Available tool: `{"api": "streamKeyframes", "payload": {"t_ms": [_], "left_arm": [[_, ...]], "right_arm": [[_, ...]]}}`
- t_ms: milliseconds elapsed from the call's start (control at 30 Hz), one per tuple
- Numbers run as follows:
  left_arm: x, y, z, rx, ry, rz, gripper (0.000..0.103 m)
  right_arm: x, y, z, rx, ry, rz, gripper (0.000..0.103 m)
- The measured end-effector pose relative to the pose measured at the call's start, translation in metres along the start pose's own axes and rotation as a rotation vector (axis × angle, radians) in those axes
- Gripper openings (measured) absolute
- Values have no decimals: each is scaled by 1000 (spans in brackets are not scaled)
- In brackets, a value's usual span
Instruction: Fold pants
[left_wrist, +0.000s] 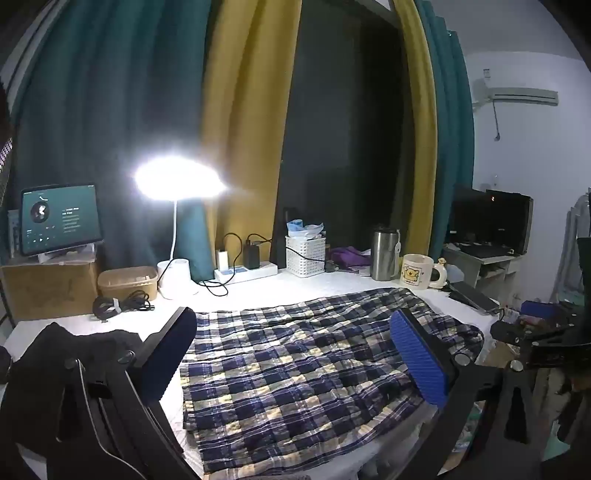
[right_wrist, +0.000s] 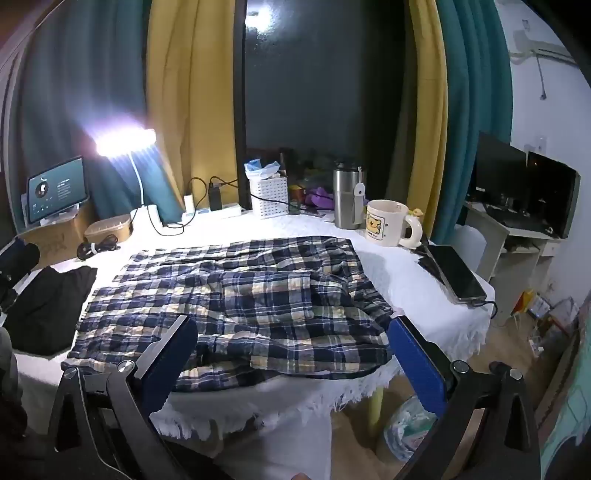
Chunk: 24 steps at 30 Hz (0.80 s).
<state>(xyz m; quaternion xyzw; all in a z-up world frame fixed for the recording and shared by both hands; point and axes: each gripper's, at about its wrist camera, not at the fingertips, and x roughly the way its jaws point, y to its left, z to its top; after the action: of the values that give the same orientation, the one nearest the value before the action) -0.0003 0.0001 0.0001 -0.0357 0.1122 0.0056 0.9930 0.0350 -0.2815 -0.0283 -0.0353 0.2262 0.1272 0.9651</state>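
A table (right_wrist: 406, 266) draped in white cloth is set before curtains; plaid pants (right_wrist: 236, 295) are spread flat across its middle (somewhat rumpled). Above their near edge the left gripper (left_wrist: 295, 354) and right gripper (right_wrist: 295, 358) are held, jaws wide apart, nothing gripped.
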Motion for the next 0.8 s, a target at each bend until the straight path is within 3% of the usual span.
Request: {"api": "streamKeyframes", "payload": {"t_ms": [800], "left_arm": [[4,12,-4,3,40,34,103]], "right_arm": [[-3,1,1,-4,-7,-9,103]]}}
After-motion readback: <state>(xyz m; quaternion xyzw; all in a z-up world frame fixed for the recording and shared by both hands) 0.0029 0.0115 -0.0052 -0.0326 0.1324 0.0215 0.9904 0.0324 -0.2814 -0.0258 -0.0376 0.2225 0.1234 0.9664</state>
